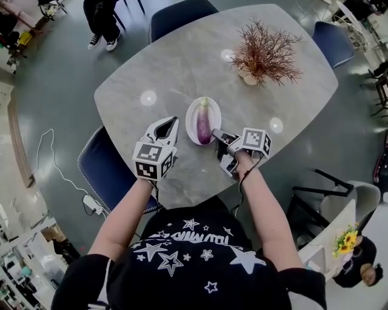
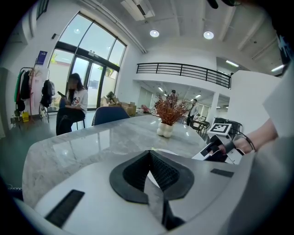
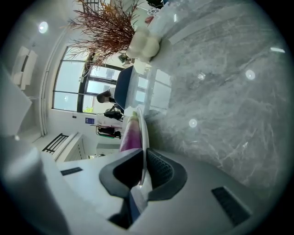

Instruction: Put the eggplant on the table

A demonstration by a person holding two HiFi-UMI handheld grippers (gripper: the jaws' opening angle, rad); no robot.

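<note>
A purple eggplant (image 1: pixel 204 124) lies on a small white plate (image 1: pixel 191 118) near the front of the grey marble table (image 1: pixel 182 66). My right gripper (image 1: pixel 217 138) is at the plate's near right edge, shut on its rim. In the right gripper view the thin plate rim (image 3: pixel 143 133) runs in between the jaws of the right gripper (image 3: pixel 142 160), with the eggplant (image 3: pixel 131 135) lying just beyond. My left gripper (image 1: pixel 173 123) hovers just left of the plate, shut and holding nothing. The left gripper view shows the left gripper (image 2: pixel 149 156) with its pads together and the right gripper (image 2: pixel 220 144) off to the right.
A dried red branch arrangement in a white vase (image 1: pixel 265 54) stands at the table's far right. Blue chairs sit at the far side (image 1: pixel 179 15), the near left (image 1: pixel 103 172) and the far right (image 1: pixel 333 39). A person (image 1: pixel 103 21) sits beyond the table.
</note>
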